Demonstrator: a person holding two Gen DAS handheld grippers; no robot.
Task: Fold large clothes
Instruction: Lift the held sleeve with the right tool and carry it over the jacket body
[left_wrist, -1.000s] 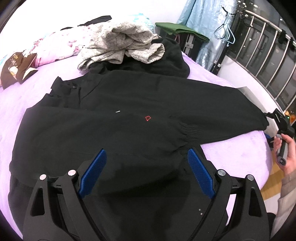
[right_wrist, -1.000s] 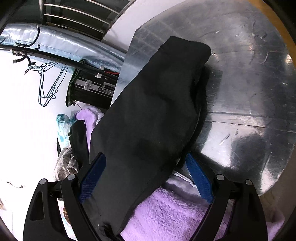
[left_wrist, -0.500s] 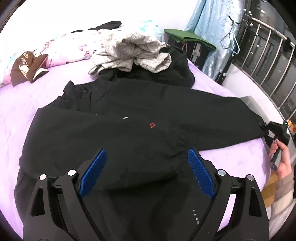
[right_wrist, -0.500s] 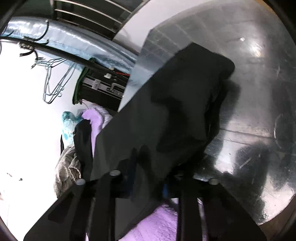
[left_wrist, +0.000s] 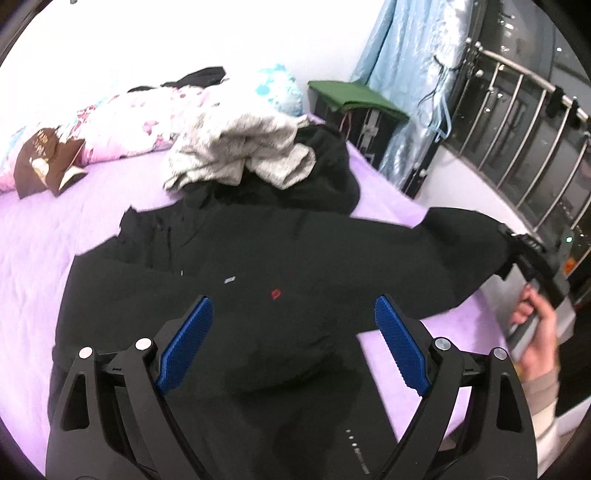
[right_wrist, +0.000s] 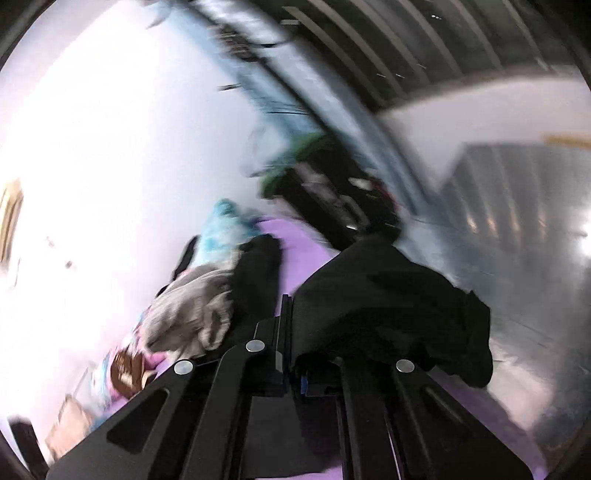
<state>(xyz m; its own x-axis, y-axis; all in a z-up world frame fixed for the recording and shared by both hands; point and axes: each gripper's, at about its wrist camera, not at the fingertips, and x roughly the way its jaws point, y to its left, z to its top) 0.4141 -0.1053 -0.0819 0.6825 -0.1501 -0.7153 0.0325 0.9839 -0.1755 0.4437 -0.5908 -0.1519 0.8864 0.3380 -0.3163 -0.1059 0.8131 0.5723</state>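
Two grippers at work here, and only one of them has cloth. My right gripper (right_wrist: 295, 373) has its jaws pressed together on the cuff end of the sleeve (left_wrist: 461, 254) of the large black jacket (left_wrist: 277, 288), and the bunched black fabric humps up right over my fingers in the right wrist view. From the left wrist view that sleeve stretches out to the right, clear of the lilac bedsheet (left_wrist: 55, 240), with my hand (left_wrist: 535, 332) wrapped round the gripper handle at the bed's right edge.

My left gripper (left_wrist: 291, 347) hangs above the near part of the jacket, blue pads (left_wrist: 184, 350) spread wide, nothing between them. The jacket lies spread flat across the bed, chest up, hood at the far end tucked under a crumpled grey knit garment (left_wrist: 240, 147).

So I judge this to be the first fold: sleeve in. Next, I reckon, the right side has to carry that cuff leftward across the chest and lay it down flat, without dragging the body of the jacket along. The left gripper looks free to come down and pin the chest, or go for the other sleeve at the left. The right view is heavily blurred, so how much cloth sits between those fingers I cannot tell.
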